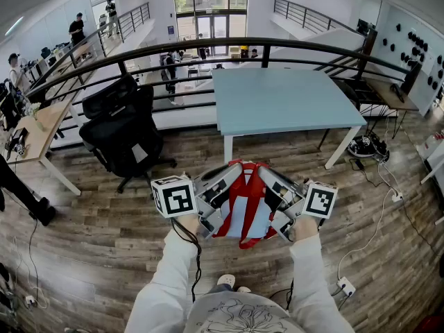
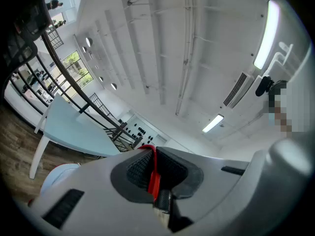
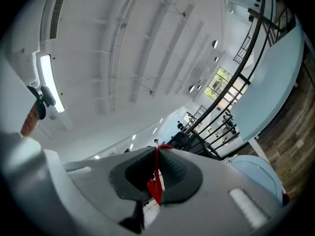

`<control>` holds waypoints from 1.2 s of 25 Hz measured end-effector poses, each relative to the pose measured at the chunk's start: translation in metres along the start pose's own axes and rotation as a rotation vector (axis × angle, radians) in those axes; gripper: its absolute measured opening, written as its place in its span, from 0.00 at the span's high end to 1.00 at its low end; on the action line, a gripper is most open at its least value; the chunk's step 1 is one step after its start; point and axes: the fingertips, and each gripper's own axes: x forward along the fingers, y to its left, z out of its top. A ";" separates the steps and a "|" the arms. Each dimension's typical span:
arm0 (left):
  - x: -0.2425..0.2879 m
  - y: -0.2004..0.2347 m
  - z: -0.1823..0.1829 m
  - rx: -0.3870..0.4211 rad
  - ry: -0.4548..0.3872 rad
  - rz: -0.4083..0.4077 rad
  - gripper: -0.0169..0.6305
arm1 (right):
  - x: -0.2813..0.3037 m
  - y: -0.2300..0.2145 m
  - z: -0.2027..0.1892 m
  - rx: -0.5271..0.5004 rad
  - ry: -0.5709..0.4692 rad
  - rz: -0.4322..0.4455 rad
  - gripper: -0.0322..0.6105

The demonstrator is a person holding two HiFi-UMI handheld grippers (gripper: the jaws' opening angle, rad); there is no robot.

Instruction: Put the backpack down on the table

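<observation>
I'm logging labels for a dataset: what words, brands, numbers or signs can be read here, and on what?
No text here is legible.
Left marker cube, right marker cube: black-and-white square patterns, no letters.
Blue plaque beside the glass doors: too small to read.
Backpack: no brand or label shows.

From the head we look steeply down over the floor (image 1: 104, 241) toward the table's (image 1: 277, 103) near edge. Our two gripper views sit tight behind their jaws, tilted up at the ceiling (image 2: 162, 48) — all three share the table and the railing (image 1: 208, 47).
</observation>
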 end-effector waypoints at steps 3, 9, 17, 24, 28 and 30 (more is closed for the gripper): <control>0.001 0.000 0.000 0.001 -0.002 -0.005 0.95 | 0.000 -0.001 0.001 -0.005 0.003 0.000 0.91; 0.002 0.002 -0.001 0.001 -0.001 -0.008 0.95 | 0.000 -0.003 0.001 -0.012 0.005 0.004 0.91; 0.004 0.008 0.000 0.025 0.019 -0.028 0.95 | 0.002 -0.013 0.000 -0.021 -0.010 -0.003 0.91; -0.001 0.024 0.016 0.061 0.030 -0.051 0.95 | 0.026 -0.017 0.002 -0.135 -0.024 0.002 0.91; -0.003 0.042 0.040 0.061 0.033 -0.056 0.95 | 0.052 -0.028 0.013 -0.124 -0.048 -0.005 0.91; 0.001 0.052 0.045 0.058 0.036 -0.052 0.95 | 0.059 -0.038 0.017 -0.114 -0.051 -0.011 0.91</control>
